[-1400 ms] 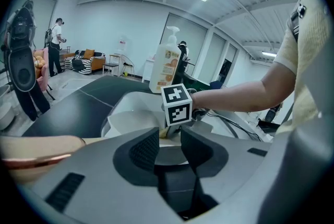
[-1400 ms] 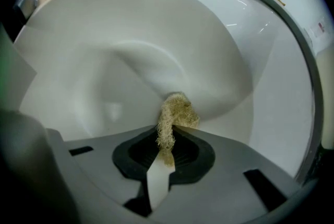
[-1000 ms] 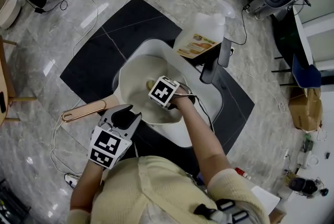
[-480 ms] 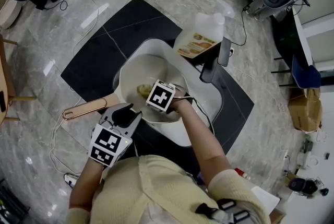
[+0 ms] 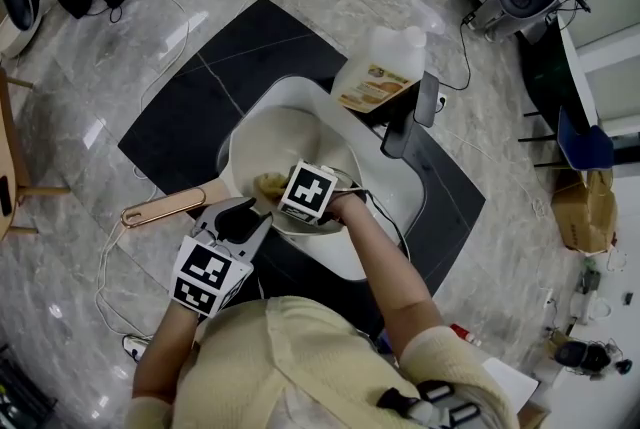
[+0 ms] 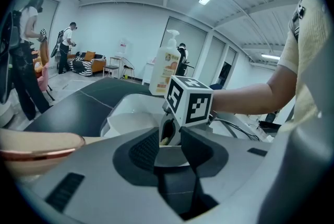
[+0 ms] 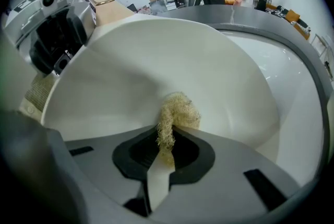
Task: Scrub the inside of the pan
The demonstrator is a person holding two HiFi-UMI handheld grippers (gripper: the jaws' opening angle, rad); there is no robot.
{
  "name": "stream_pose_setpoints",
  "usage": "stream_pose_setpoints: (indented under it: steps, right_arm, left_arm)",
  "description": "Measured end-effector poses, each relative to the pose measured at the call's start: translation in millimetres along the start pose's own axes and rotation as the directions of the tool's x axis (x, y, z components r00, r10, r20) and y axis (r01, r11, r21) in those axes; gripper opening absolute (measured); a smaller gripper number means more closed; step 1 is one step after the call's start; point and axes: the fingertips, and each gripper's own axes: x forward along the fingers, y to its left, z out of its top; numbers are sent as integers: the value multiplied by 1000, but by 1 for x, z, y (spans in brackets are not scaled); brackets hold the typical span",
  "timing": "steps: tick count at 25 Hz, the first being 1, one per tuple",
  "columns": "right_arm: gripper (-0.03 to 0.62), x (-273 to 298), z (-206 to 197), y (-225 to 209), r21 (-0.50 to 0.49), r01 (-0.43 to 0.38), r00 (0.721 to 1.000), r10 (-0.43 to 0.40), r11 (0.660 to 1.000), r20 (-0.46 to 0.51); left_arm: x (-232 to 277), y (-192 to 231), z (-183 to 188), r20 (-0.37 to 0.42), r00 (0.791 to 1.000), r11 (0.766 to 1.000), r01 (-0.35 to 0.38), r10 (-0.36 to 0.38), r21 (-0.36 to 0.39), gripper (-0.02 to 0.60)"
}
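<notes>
We record a black surface [image 5: 190, 132] carrying a white basin [image 5: 290, 95]. The pan [image 5: 268, 145], cream-white inside, sits tilted in the basin, and its copper-coloured handle [image 5: 160, 208] reaches out over the surface towards the person's left. A pale detergent bottle [image 5: 385, 67] with an orange label stands just beyond the basin.

The left gripper [image 6: 173, 149] is at the pan's near edge, beside the root of the handle. Its jaws are closed on the pan's rim, which shows as a pale strip between the dark pads. The right gripper [image 7: 166, 152] is down inside the pan. Its jaws are clamped on a straw-coloured fibrous scrubber [image 7: 177, 110], whose free end is pressed against the pan's inner wall on the side nearer the handle.
</notes>
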Motion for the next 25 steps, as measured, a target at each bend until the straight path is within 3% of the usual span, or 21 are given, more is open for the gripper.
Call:
stream_pose_setpoints:
  steps: [6,11,20,25]
  right_arm:
    - [55,-4,8,22,24,-120,992,119,992,35]
    - [55,-12,14,48,47,-280,958,276,959,74]
    - [55,-26,16,57,99,-367,926,354,925,130]
    - [55,-36,17,64,100,-389,913,370,916,171]
  left_arm:
    - [-1,0,0,7,1000,1000,10,-10,-1,132]
    - [-3,-3,0,4,999,997,44,-44,-64,132]
    - [-23,4,4,18,1000,999,4,-4,-35,132]
    - [-34,-2,4,9,999,999,-32,32,26,132]
